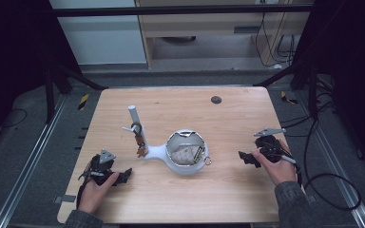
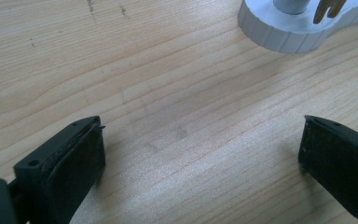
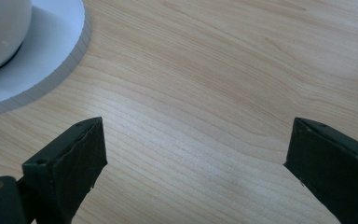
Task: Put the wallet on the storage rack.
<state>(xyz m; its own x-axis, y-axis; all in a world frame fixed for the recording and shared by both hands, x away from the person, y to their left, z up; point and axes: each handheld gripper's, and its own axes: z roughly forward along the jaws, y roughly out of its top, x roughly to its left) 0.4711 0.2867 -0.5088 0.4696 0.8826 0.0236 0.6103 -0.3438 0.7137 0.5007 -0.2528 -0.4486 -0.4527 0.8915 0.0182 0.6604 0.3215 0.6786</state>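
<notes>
A white stand (image 1: 154, 152) sits in the middle of the wooden table (image 1: 228, 123). It carries an upright white post (image 1: 134, 118) with hooks and small trinkets (image 1: 139, 142), and a white bowl (image 1: 186, 152) with crumpled items inside. My left gripper (image 1: 123, 175) rests near the front left edge, open, with bare wood between its jaws (image 2: 200, 154); the stand's ribbed base (image 2: 284, 32) lies ahead of it. My right gripper (image 1: 247, 158) is right of the bowl, open over bare wood (image 3: 196, 154), with the bowl (image 3: 0, 32) and its white base (image 3: 56, 56) to the upper left.
A small dark disc (image 1: 216, 99) lies near the table's far edge. A metal ring (image 1: 208, 161) hangs at the bowl's right side. Dark frame legs and cables stand on the floor around the table.
</notes>
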